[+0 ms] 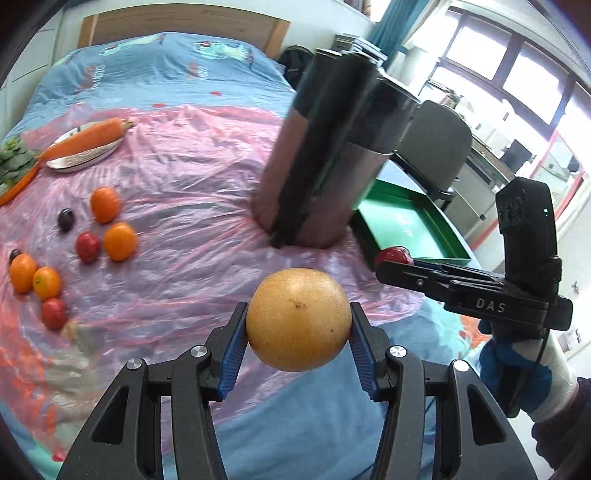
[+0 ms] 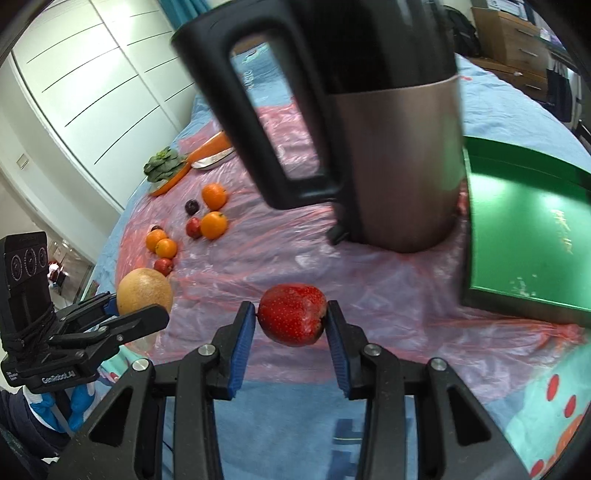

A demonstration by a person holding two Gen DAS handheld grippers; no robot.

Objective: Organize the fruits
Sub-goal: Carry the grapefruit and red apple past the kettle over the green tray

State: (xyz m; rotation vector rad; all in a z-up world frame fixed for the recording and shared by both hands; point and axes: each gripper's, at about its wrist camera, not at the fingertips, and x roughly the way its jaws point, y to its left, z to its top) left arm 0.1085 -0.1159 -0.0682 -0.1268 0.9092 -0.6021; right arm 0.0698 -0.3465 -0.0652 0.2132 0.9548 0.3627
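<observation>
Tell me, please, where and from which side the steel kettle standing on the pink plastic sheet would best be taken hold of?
Probably by the black handle of the kettle, coming from the handle side, the side towards the loose oranges. The handle is an open loop standing off the body, so fingers can close around its upright bar; the smooth, wide steel body looks too broad.

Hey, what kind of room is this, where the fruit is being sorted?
Most likely a bedroom. The fruit lies on pink plastic sheeting spread over a bed with a blue patterned cover and a wooden headboard. White wardrobe doors stand beside it.
</observation>
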